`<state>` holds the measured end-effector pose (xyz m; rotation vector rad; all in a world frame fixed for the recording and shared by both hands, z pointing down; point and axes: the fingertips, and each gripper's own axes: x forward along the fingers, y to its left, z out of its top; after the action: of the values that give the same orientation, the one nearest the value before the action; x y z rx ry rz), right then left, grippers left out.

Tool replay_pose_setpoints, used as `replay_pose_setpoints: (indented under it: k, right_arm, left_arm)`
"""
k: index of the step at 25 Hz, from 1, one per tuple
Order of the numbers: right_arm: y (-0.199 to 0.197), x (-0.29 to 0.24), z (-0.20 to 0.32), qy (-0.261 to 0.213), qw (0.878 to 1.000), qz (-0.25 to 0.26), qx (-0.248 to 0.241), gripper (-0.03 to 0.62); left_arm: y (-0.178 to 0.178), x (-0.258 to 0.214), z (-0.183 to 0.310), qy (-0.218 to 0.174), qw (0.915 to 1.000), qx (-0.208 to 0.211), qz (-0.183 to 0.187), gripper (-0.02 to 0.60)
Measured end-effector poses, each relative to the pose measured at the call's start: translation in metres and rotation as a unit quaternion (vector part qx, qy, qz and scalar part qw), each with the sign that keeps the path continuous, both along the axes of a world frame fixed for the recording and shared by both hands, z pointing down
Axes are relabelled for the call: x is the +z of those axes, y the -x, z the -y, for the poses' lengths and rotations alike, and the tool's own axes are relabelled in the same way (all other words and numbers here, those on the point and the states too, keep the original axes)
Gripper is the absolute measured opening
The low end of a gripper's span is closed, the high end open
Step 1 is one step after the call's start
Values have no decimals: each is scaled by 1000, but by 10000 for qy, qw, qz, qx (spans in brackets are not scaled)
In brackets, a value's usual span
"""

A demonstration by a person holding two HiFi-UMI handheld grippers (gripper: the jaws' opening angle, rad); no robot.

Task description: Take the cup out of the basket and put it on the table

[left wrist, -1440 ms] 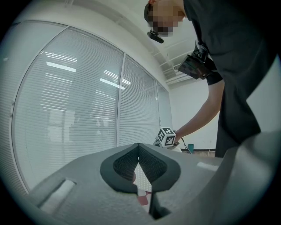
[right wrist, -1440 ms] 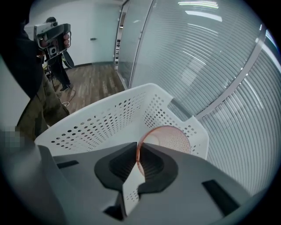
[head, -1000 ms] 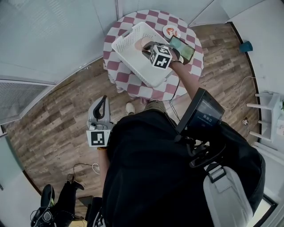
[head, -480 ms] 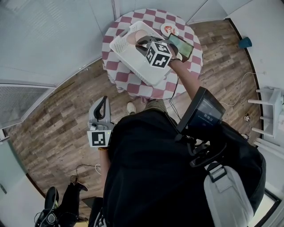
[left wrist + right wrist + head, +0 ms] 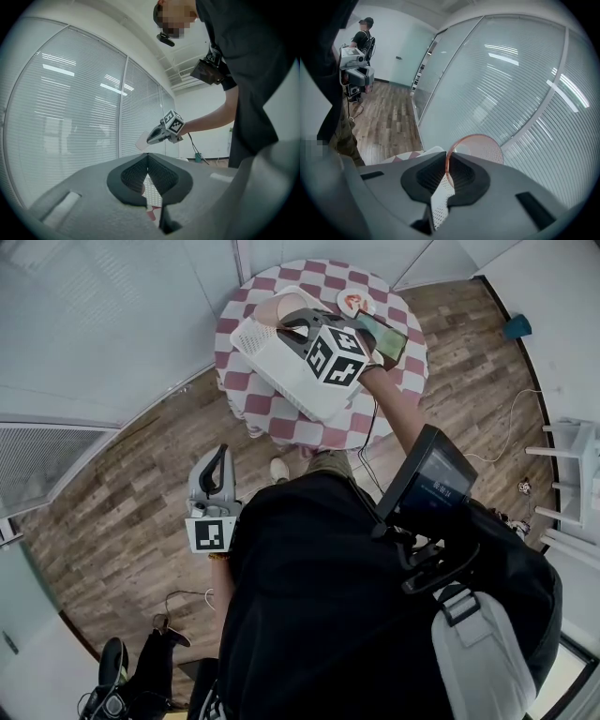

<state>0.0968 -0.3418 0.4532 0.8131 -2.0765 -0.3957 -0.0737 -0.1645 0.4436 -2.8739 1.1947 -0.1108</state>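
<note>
A translucent pink cup (image 5: 273,309) hangs over the far side of the white perforated basket (image 5: 281,367), which stands on the round red-and-white checked table (image 5: 281,429). My right gripper (image 5: 292,324) is shut on the cup. In the right gripper view its jaws (image 5: 446,161) pinch the cup's (image 5: 480,147) rim, with the basket's (image 5: 439,201) mesh showing below. My left gripper (image 5: 212,486) hangs low at my side over the wooden floor, away from the table. Its jaws (image 5: 148,158) are shut on nothing and point toward the right gripper (image 5: 161,132) with the cup (image 5: 142,140).
A small plate (image 5: 357,304) and a dark green flat device (image 5: 387,340) lie on the table right of the basket. White blinds line the wall behind. A teal cup (image 5: 517,334) and cables lie on the floor at right. A person (image 5: 363,37) stands far off.
The right gripper has lifted the pink cup up out of the basket's inside and carried it toward the basket's far left side. The left gripper has stayed put.
</note>
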Motion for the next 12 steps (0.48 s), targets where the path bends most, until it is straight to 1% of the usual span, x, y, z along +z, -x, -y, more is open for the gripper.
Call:
replay_pose_setpoints:
  k: [6,12]
  right_arm:
    - [11,-31,-4,-300,9989,348,-8,28]
    - [19,-56,-9,-559,9970,542,-54,28]
  left_arm:
    - [0,1,1,-11,10000,42,-3,5]
    - [-1,2,2,-13,10000,75,-7,5]
